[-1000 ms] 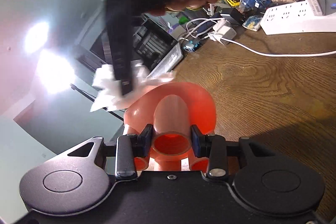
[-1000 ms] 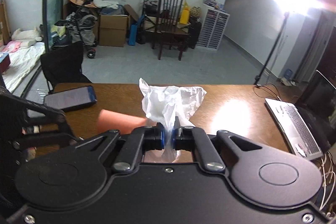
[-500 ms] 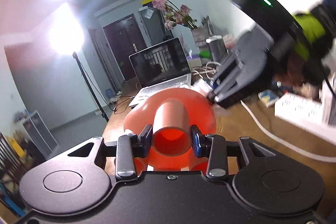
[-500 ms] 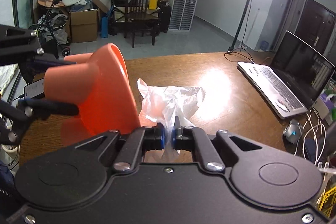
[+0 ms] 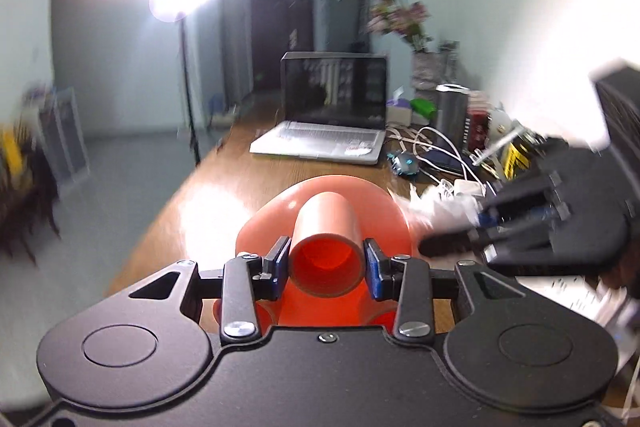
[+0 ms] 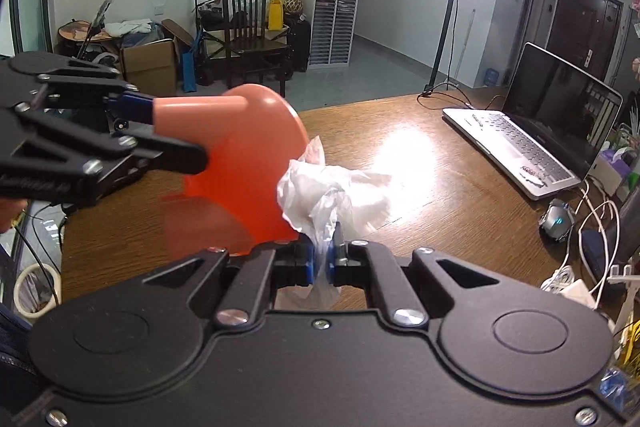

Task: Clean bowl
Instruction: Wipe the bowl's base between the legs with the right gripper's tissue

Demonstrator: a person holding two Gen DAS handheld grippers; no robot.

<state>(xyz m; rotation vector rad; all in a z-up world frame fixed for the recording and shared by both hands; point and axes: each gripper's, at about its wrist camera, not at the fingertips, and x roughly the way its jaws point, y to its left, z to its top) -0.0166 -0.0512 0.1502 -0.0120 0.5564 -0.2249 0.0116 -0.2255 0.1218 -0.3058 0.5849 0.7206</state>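
An orange bowl (image 5: 360, 211) with hollow tube legs is held in the air above the wooden table, its open side facing away from the left wrist camera. My left gripper (image 5: 326, 261) is shut on one tube leg (image 5: 326, 227). The bowl also shows in the right wrist view (image 6: 256, 167), tilted on its side, with my left gripper (image 6: 140, 111) at the left. My right gripper (image 6: 322, 263) is shut on a crumpled white tissue (image 6: 332, 191), which touches the bowl's rim. In the left wrist view the tissue (image 5: 440, 207) and my right gripper (image 5: 480, 223) are at the bowl's right edge.
An open laptop (image 5: 328, 111) (image 6: 532, 131) sits on the wooden table (image 6: 420, 187) beyond the bowl. A mouse (image 6: 556, 221), white cables, a power strip and clutter lie along the table's right side. A lamp stand (image 6: 444, 19), a chair and boxes stand on the floor beyond.
The left gripper has swung the bowl round toward the laptop. The right gripper with the tissue now sits lower, at the bowl's right rim.
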